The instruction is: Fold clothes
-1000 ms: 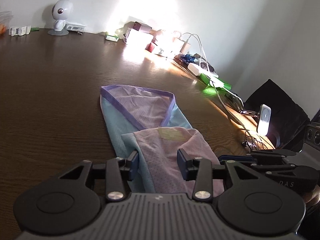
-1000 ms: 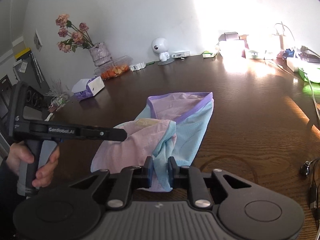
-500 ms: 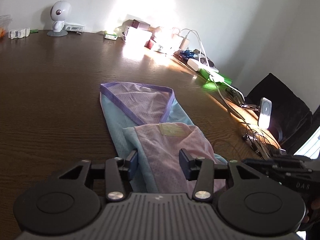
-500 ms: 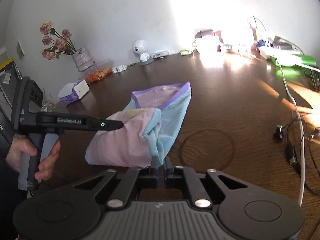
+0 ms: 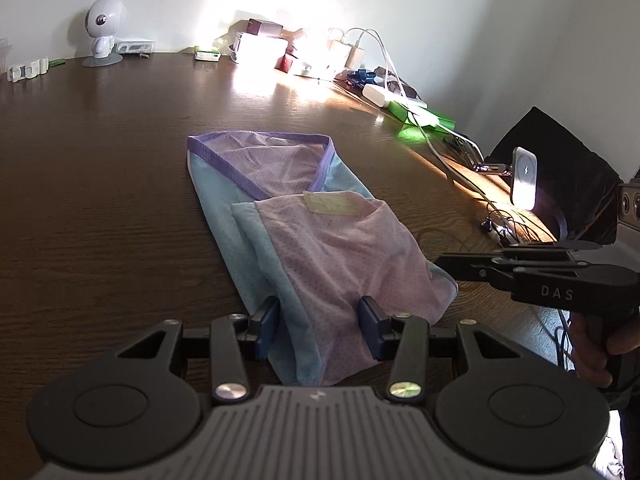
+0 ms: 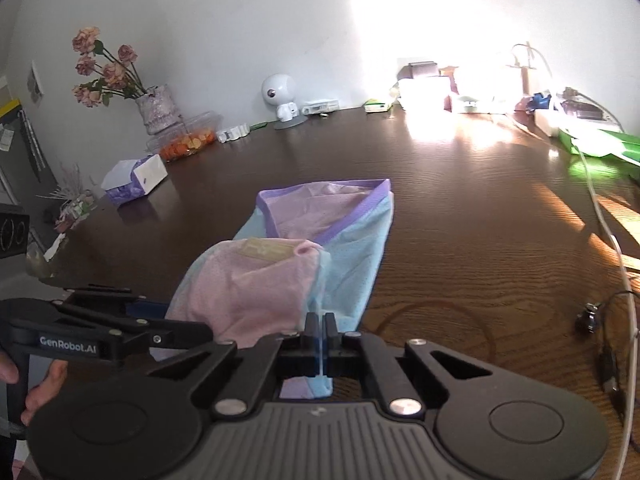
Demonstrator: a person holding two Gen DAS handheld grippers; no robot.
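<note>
A pink and light-blue mesh garment point(image 5: 316, 236) with a purple waistband lies partly folded on the dark wooden table point(image 5: 100, 184); it also shows in the right wrist view point(image 6: 304, 264). My left gripper point(image 5: 318, 326) is open, its fingers either side of the garment's near edge. My right gripper point(image 6: 321, 326) is shut on the garment's near blue edge. The right gripper appears from the side in the left wrist view point(image 5: 444, 260), at the garment's right side. The left gripper shows in the right wrist view point(image 6: 200, 330).
Along the far wall stand a white robot figurine point(image 5: 102, 28), boxes, chargers and white cables point(image 5: 404, 92). A phone stand point(image 5: 524, 178) and a black bag are at the right. A flower vase point(image 6: 158, 110), a snack container and a tissue box point(image 6: 136, 178) stand at the left.
My right gripper closed onto the garment's near blue edge. My left gripper stayed open and drew back slightly toward the near edge.
</note>
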